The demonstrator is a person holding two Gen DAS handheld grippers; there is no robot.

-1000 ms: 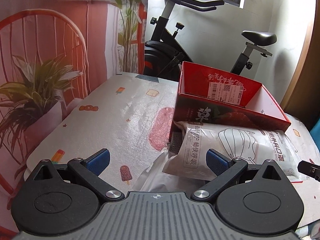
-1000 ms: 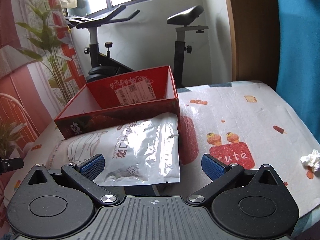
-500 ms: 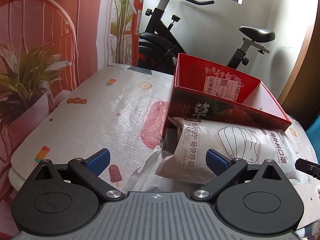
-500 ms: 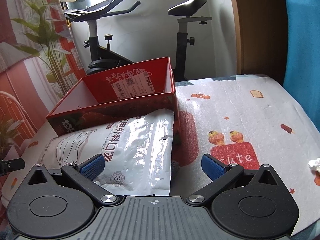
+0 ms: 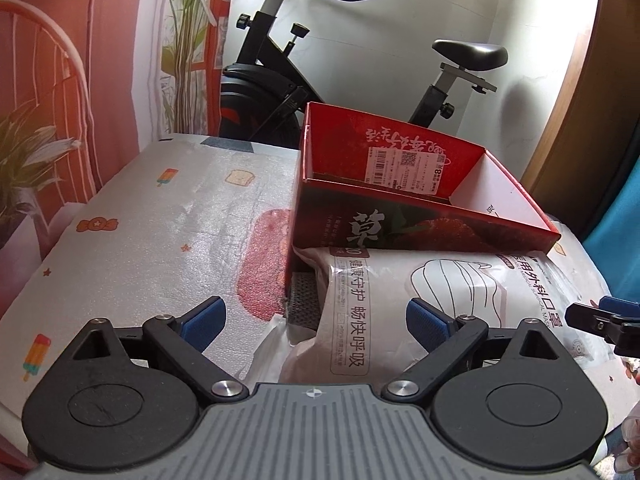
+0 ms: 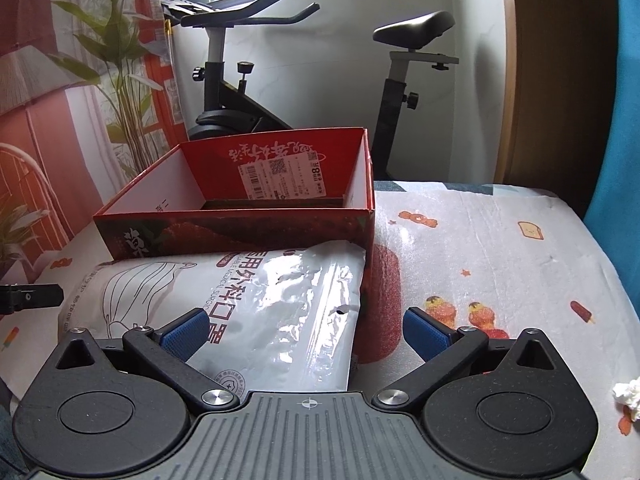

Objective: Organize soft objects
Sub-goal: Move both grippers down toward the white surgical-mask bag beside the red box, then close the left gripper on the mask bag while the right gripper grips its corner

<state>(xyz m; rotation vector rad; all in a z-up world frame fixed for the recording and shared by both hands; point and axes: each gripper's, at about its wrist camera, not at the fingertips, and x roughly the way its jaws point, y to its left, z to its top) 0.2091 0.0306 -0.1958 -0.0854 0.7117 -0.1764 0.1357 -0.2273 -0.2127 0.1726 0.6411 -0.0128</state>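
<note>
We have brought both claws lower and closer: left gripper (image 5: 314, 318) and right gripper (image 6: 306, 330) gape wide, empty, flanking the face-mask pack (image 6: 256, 300) at lower centre, against the red box (image 6: 240, 222). Grasping seems next.

In front of you lies a white plastic mask packet (image 5: 432, 300), printed with a line drawing of a face mask and dark Chinese lettering, flat on the patterned table cover with its far edge touching the near wall of the red box (image 5: 420, 228). Its glossy surface is wrinkled, and a small hole shows near one edge in the right wrist view. The red box is open-topped and looks empty, with a white barcode label stuck on its inner far wall.
</note>
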